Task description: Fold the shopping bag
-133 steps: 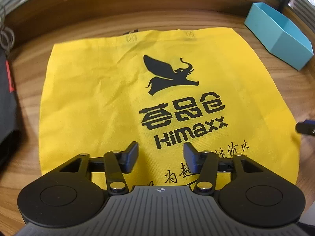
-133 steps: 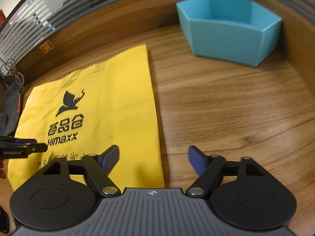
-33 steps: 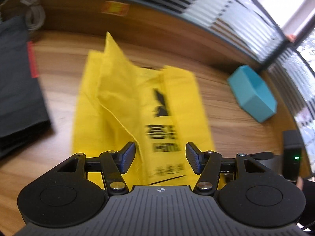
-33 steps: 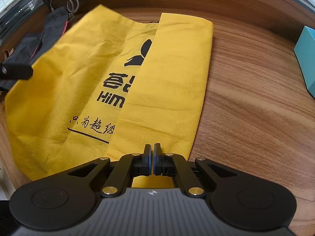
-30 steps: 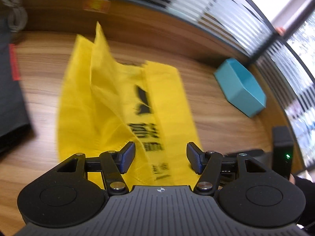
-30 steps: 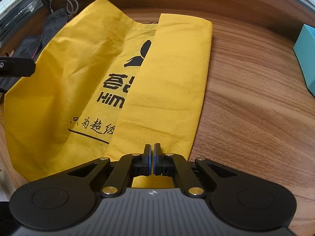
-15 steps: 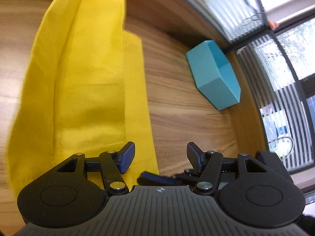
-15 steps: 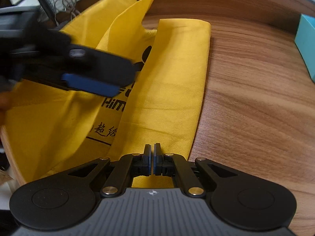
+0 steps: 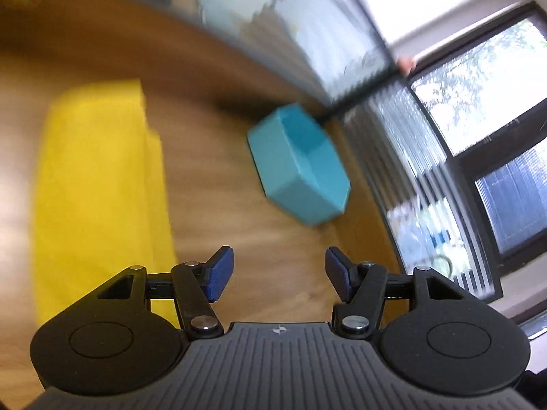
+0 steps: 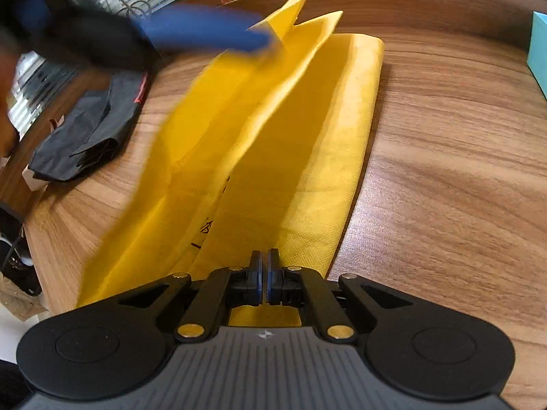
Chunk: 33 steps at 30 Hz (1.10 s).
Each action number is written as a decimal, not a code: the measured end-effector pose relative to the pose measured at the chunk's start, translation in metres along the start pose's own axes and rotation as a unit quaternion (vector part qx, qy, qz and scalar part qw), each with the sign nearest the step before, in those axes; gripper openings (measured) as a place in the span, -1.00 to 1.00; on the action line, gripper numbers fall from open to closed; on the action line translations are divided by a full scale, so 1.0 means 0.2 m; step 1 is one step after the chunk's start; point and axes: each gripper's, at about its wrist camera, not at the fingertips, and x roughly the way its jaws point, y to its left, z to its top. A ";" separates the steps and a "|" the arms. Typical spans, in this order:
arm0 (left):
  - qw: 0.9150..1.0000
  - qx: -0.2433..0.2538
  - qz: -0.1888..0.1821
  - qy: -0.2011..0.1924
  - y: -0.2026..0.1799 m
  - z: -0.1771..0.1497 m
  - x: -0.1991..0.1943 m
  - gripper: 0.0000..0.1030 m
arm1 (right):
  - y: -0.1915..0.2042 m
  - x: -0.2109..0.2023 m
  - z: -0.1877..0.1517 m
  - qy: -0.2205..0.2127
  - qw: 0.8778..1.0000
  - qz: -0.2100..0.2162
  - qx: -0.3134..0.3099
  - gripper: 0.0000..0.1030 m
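Since 0.5 s ago the bag's (image 10: pixel 301 157) left flap has swung further over. Right claw (image 10: pixel 263 282) stays clamped on its near edge; long axis runs near-to-far. Left claw (image 9: pixel 279 273) gapes, empty, right of the bag.

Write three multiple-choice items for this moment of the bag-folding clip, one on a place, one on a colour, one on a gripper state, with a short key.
1. Where does the dark folded cloth lie, seen from the right wrist?
A. left of the yellow bag
B. on top of the bag
C. inside the teal box

2. What colour is the open box on the wooden table?
A. red
B. teal
C. white

3. How do the jaws of the right hand-held gripper stand?
A. wide apart over bare wood
B. closed at the near edge of the shopping bag
C. closed on the box rim

Key: 1 A, the cloth rests on the wood left of the bag. 2 B, the left wrist view shows its teal walls. 3 B, the pads meet over the yellow fabric, while the left hand-held gripper is open.
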 end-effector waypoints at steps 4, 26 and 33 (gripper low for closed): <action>0.993 0.016 0.116 0.017 0.14 -0.04 -0.05 0.34 | -0.01 0.00 0.01 0.005 1.000 0.005 -0.006 -0.98; 0.957 0.131 0.178 0.187 0.35 -0.35 0.27 -0.86 | 0.12 -0.25 0.06 -0.040 0.996 -0.083 -0.003 -0.85; 0.961 0.145 0.126 0.197 0.34 -0.53 0.19 -0.86 | 0.45 -0.10 -0.14 -0.008 0.999 -0.037 -0.009 -0.85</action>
